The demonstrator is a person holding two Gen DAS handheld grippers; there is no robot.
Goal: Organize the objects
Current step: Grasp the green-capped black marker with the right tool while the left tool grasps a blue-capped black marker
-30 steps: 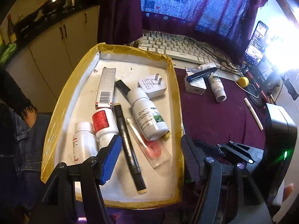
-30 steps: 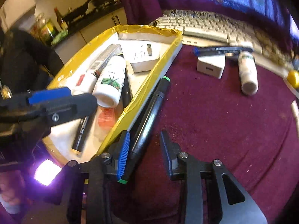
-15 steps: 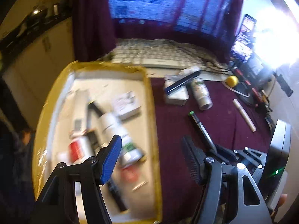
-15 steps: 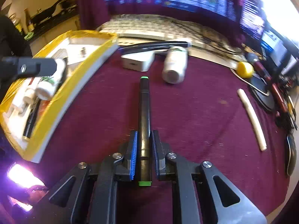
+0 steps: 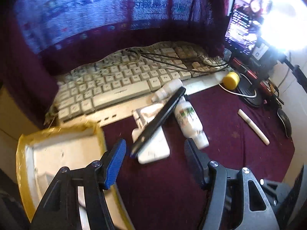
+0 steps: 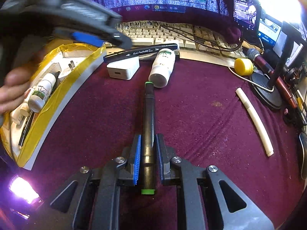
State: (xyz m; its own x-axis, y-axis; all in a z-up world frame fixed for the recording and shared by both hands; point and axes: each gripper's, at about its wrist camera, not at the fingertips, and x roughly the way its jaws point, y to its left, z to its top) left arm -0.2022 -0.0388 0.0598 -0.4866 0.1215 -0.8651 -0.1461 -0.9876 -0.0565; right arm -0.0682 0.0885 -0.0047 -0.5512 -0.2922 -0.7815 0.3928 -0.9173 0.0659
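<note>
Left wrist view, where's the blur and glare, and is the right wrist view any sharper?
Left wrist view: motion-smeared throughout, worst at the yellow-edged box; glare whites out the top right beside the phone. Right wrist view: sharper, the green-capped marker crisp, though the left tongs are blurred and the top right is washed out.

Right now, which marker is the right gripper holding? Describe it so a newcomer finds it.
On the maroon tablecloth before the keyboard, the right gripper is shut on a black marker pointing at the white bottle. Its green ends distinguish it from the black marker lying atop the white charger.
</note>
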